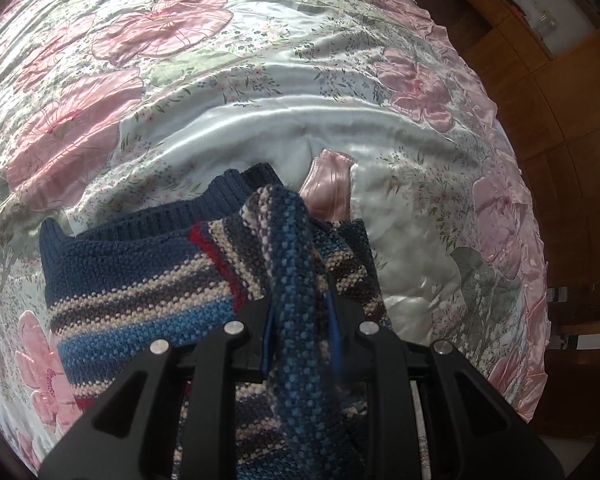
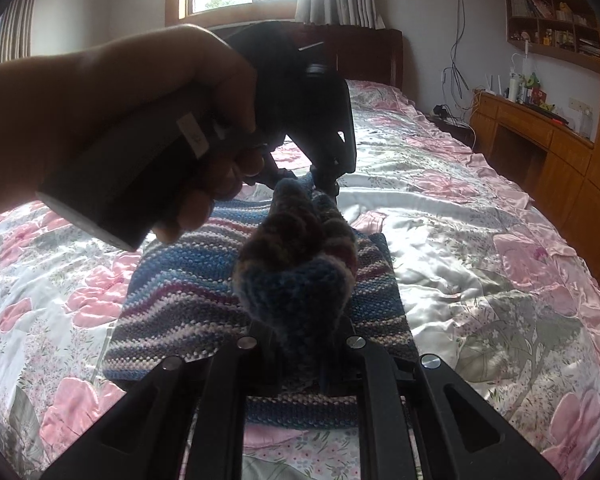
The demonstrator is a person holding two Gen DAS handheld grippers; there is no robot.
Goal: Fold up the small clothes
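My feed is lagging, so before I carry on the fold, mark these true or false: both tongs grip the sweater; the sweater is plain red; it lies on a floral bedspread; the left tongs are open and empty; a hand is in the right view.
1. Both tongs grip the sweater. True: the left tongs and right tongs each pinch a fold of knit.
2. The sweater is plain red. False: it is striped blue, cream and grey with a navy ribbed edge.
3. It lies on a floral bedspread. True.
4. The left tongs are open and empty. False: they are shut on knit.
5. A hand shows in the right view. True.
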